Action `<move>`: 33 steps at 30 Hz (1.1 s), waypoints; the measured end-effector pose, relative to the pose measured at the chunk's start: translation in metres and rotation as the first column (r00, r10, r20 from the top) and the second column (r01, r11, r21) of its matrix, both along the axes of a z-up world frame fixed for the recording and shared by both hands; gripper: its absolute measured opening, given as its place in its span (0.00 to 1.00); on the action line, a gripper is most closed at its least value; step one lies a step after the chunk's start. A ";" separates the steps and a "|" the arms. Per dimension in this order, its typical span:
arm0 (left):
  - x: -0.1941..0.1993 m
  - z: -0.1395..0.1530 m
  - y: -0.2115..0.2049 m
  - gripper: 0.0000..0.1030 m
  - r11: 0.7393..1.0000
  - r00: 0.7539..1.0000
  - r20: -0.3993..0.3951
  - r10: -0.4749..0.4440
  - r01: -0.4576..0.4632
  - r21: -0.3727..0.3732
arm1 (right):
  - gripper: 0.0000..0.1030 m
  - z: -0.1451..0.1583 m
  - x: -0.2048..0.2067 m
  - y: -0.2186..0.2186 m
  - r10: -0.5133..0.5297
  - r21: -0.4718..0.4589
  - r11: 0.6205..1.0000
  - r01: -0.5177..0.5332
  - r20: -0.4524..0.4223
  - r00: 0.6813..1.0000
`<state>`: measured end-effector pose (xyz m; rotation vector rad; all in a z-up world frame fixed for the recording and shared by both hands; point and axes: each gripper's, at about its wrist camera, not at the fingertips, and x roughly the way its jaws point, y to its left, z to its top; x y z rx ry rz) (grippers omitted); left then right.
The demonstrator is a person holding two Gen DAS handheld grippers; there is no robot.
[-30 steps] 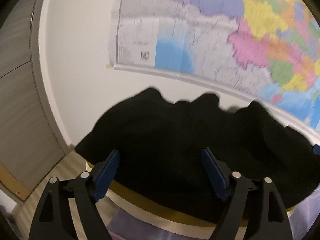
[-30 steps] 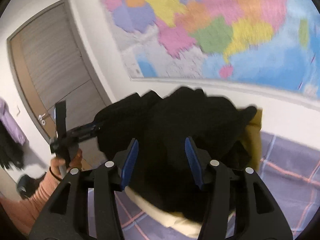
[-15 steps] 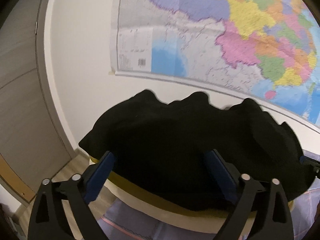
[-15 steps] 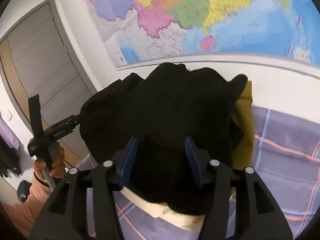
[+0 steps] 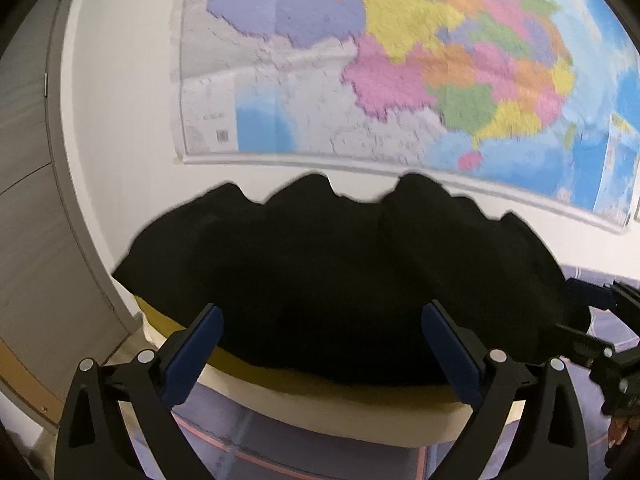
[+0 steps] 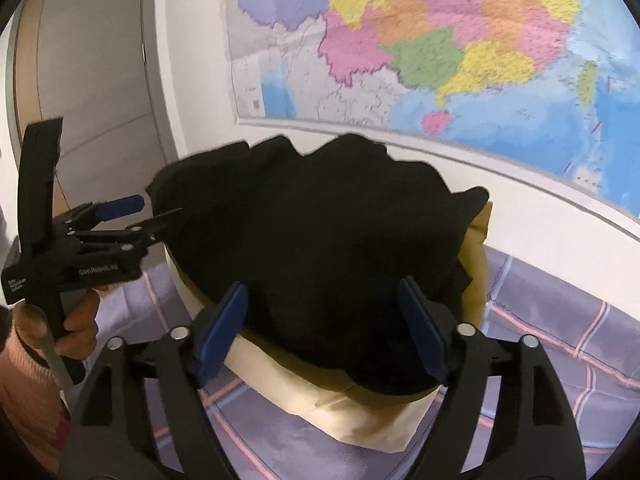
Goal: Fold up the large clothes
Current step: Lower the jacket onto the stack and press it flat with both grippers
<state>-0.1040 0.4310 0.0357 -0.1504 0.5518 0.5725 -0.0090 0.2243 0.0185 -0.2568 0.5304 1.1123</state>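
A large black garment [image 5: 340, 280] lies bunched in a heap on a cream and mustard pillow [image 5: 360, 412]. My left gripper [image 5: 326, 332] faces the heap's near edge. Its jaws are opening wide, with fabric behind the gap and neither pad pressing on it. In the right wrist view the same garment [image 6: 320, 240] covers the pillow [image 6: 320, 400]. My right gripper [image 6: 322, 320] stands at its near end with jaws opening, fabric lying between the blue pads but not pinched. Each gripper shows in the other's view: the left gripper [image 6: 156, 208] at the heap's left end, the right gripper [image 5: 576, 312] at its right end.
The pillow rests on a purple checked bedsheet [image 6: 560, 340]. A coloured wall map [image 5: 400, 80] hangs on the white wall right behind the heap. A grey door [image 6: 100, 80] stands at the left. A hand [image 6: 80, 328] with a pink sleeve holds the left gripper.
The right gripper's jaws, narrow around the fabric before, have spread wide and let it go. The left jaws have widened too and shifted sideways along the heap, which has sunk onto the pillow.
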 end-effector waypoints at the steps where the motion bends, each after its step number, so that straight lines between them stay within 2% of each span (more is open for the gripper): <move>1: 0.004 -0.005 -0.001 0.93 1.000 1.000 -0.002 -0.005 0.004 -0.012 | 0.75 -0.003 -0.001 0.002 -0.002 -0.012 1.000 0.002 0.014 1.000; 4: 0.014 -0.021 0.007 0.94 0.998 0.999 -0.032 0.003 -0.005 -0.067 | 0.77 -0.009 -0.002 0.006 0.013 -0.035 0.999 -0.012 0.019 1.000; 5: 0.013 -0.024 0.009 0.94 0.997 1.000 -0.019 -0.001 0.000 -0.076 | 0.77 -0.011 -0.002 0.007 0.017 -0.040 0.999 -0.016 0.015 1.000; 10: 0.015 -0.027 0.016 0.95 0.996 0.999 -0.031 -0.026 0.023 -0.087 | 0.77 -0.021 0.001 0.011 0.042 -0.090 0.995 -0.045 -0.036 0.998; 12: 0.010 -0.022 0.016 0.94 0.997 0.999 -0.026 -0.023 0.021 -0.074 | 0.75 -0.012 0.002 0.006 0.052 -0.072 0.996 -0.056 -0.057 0.997; 15: 0.005 -0.007 0.024 0.94 1.000 1.000 -0.005 -0.018 0.018 -0.023 | 0.73 0.017 0.009 -0.004 0.082 0.032 0.996 -0.079 -0.088 0.993; 18: 0.007 0.007 0.053 0.94 0.999 1.000 0.018 0.005 -0.004 -0.052 | 0.72 0.040 0.024 0.011 0.057 0.062 0.997 -0.053 -0.066 0.996; 21: 0.016 0.016 0.093 0.94 0.996 0.999 0.019 0.032 -0.030 -0.081 | 0.67 0.045 0.052 0.044 0.023 0.054 0.998 -0.017 -0.115 0.993; 23: 0.030 0.016 0.121 0.94 0.996 0.999 -0.014 0.051 -0.052 -0.077 | 0.67 0.043 0.068 0.068 -0.011 0.015 1.000 0.013 -0.110 0.994; 26: 0.050 0.006 0.154 0.93 0.990 0.987 -0.091 0.130 -0.135 -0.046 | 0.60 0.023 0.097 0.096 -0.065 -0.064 0.996 0.054 -0.180 0.982; 28: 0.059 -0.001 0.171 0.91 0.984 0.977 -0.133 0.166 -0.172 -0.039 | 0.60 0.009 0.109 0.094 -0.102 -0.086 0.993 0.085 -0.215 0.971; 30: 0.067 -0.010 0.189 0.91 0.982 0.971 -0.172 0.166 -0.178 -0.057 | 0.57 -0.003 0.115 0.083 -0.109 -0.067 0.993 0.095 -0.247 0.963; 32: 0.071 -0.018 0.207 0.90 0.969 0.951 -0.213 0.225 -0.241 -0.051 | 0.56 -0.015 0.116 0.072 -0.108 -0.060 0.994 0.095 -0.277 0.955; 33: 0.071 -0.020 0.215 0.90 0.963 0.946 -0.223 0.234 -0.257 -0.077 | 0.56 -0.019 0.114 0.069 -0.107 -0.058 0.994 0.094 -0.279 0.954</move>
